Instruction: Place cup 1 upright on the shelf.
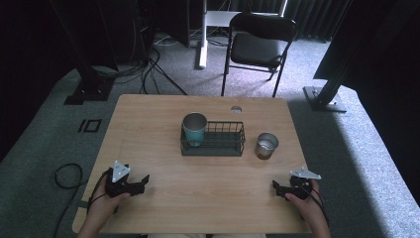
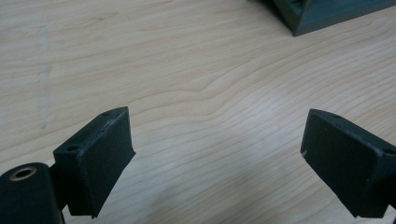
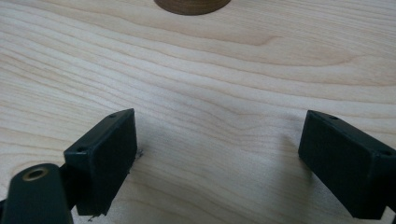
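Your high view looks forward and down over the whole desk (image 1: 148, 124); both gripper views skim that desk closely, beyond their spread jaws.

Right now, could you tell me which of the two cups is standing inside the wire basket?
The teal cup stands in the left end of the wire basket. The bare metal cup stands on the table, right of the basket.

Two metal cups (image 1: 194, 128) (image 1: 266, 145), one wire basket (image 1: 225, 148), one chair (image 1: 258, 44), and apparently two grippers (image 1: 144, 180) (image 1: 275, 187).
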`<act>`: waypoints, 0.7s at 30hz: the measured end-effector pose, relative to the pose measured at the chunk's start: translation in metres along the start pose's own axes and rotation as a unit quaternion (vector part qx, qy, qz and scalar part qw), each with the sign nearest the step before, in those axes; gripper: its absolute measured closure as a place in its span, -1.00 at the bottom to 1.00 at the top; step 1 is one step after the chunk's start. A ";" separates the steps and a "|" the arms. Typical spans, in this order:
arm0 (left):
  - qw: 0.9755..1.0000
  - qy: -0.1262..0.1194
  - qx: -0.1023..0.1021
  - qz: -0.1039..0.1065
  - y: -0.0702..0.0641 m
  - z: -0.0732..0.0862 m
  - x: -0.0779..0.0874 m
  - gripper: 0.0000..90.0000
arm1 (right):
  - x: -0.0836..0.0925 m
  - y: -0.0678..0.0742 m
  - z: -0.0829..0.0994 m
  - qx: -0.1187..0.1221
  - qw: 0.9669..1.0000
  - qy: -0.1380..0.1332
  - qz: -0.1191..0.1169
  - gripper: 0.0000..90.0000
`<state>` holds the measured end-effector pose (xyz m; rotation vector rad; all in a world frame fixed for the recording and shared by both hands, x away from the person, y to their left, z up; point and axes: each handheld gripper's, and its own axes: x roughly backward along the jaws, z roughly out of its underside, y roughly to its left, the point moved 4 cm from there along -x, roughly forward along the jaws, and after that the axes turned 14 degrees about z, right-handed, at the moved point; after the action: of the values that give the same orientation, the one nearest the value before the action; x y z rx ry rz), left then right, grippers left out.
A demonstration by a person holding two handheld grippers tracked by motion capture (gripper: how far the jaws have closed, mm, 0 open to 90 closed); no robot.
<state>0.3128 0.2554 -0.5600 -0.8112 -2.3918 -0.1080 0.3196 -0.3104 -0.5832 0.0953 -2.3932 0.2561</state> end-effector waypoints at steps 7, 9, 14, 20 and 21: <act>0.999 0.011 0.019 -0.028 0.010 0.009 0.005 -0.78 | 0.000 0.000 0.000 0.000 1.000 0.000 0.000 -0.75; 0.999 0.018 0.022 -0.035 0.013 0.012 0.004 -0.78 | 0.000 0.000 0.000 0.000 1.000 0.000 0.000 -0.75; 0.998 0.030 0.036 -0.047 0.018 0.018 0.005 -0.78 | 0.000 0.000 0.000 0.000 1.000 0.000 0.000 -0.75; 0.996 0.048 0.042 -0.059 0.025 0.023 0.008 -0.78 | 0.000 0.000 0.000 0.000 1.000 0.000 0.000 -0.75; 0.996 0.054 0.044 -0.060 0.026 0.023 0.008 -0.78 | 0.000 0.000 0.000 0.000 1.000 0.000 0.000 -0.75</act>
<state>0.3106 0.2864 -0.5773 -0.6055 -2.3250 -0.0909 0.3197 -0.3104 -0.5831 0.0957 -2.3929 0.2559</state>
